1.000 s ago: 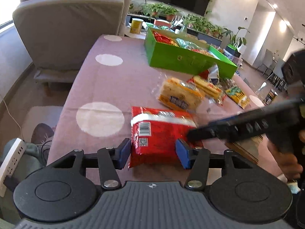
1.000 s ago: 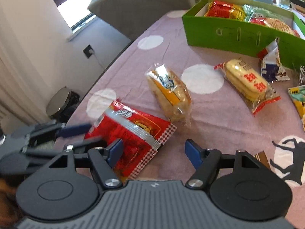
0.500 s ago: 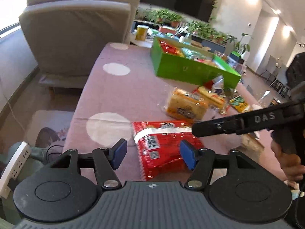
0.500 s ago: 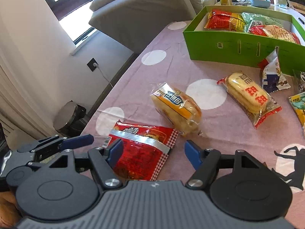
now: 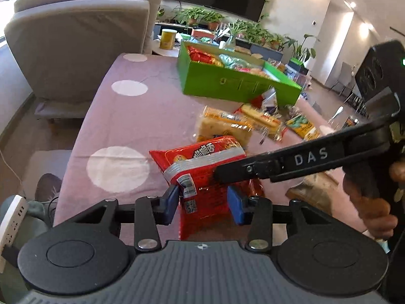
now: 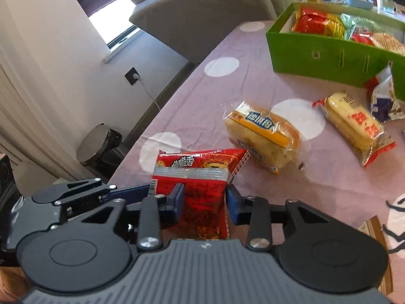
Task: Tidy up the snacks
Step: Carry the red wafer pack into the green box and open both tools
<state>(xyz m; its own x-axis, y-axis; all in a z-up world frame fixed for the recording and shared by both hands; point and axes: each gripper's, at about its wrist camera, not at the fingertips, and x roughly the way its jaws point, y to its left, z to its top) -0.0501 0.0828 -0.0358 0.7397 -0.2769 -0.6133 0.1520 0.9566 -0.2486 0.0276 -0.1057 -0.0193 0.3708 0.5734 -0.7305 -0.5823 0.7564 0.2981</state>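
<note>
A red snack bag (image 5: pixel 202 157) is raised off the pink dotted tablecloth (image 5: pixel 126 116) at the near edge, with its far end tipped up. My left gripper (image 5: pixel 203 204) has its jaws closing, and both blue pads press the bag's near end. My right gripper (image 6: pixel 205 202) is shut on the same red snack bag (image 6: pixel 195 167) from the other side. In the left wrist view its black arm (image 5: pixel 303 157) crosses over the bag. A green box (image 6: pixel 316 55) with several snack packs inside stands at the far side.
A yellow bread pack (image 6: pixel 263 134) lies just beyond the bag, a long cake pack (image 6: pixel 354 126) and a white-blue packet (image 6: pixel 384 98) further right. A grey sofa (image 5: pixel 76 38) stands past the table's left end. A person's hand (image 5: pixel 374 210) holds the right gripper.
The red bag lay flat between open jaws. Both grippers have since closed on it, and it now stands crumpled and tipped up off the cloth.
</note>
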